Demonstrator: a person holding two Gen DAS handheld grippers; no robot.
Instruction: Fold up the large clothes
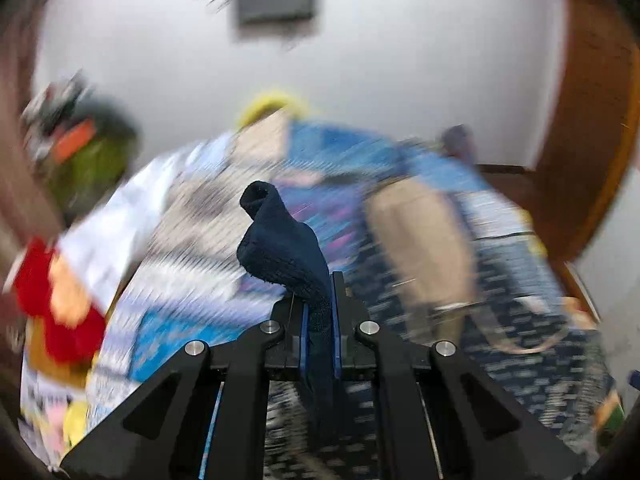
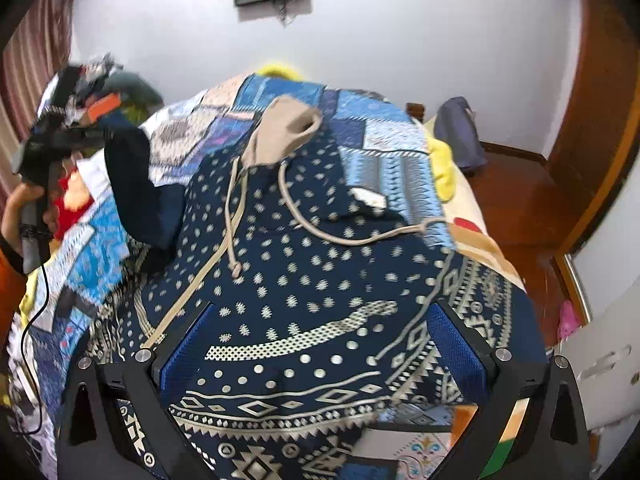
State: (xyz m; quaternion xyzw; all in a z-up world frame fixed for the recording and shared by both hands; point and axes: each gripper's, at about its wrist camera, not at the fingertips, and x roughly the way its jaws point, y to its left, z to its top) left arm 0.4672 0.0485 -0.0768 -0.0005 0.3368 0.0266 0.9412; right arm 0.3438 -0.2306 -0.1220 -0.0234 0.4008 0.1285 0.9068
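A navy hoodie [image 2: 304,280] with white dots and geometric bands lies on the bed, its beige hood [image 2: 284,128] at the far end with drawstrings [image 2: 232,216] trailing. My left gripper [image 1: 320,320] is shut on the hoodie's plain navy sleeve cuff [image 1: 276,236], which sticks up between the fingers. In the right wrist view the left gripper [image 2: 80,120] holds that sleeve [image 2: 136,184] lifted at the left. My right gripper [image 2: 320,344] is open, low over the hoodie's body, its blue pads [image 2: 456,348] spread wide with nothing between them.
A blue patchwork bedspread [image 2: 380,148] covers the bed. A yellow cloth [image 2: 440,168] and a grey bag [image 2: 456,132] lie at the far right. Red and orange items [image 1: 60,300] sit at the left. A wooden door [image 2: 600,120] and floor are to the right.
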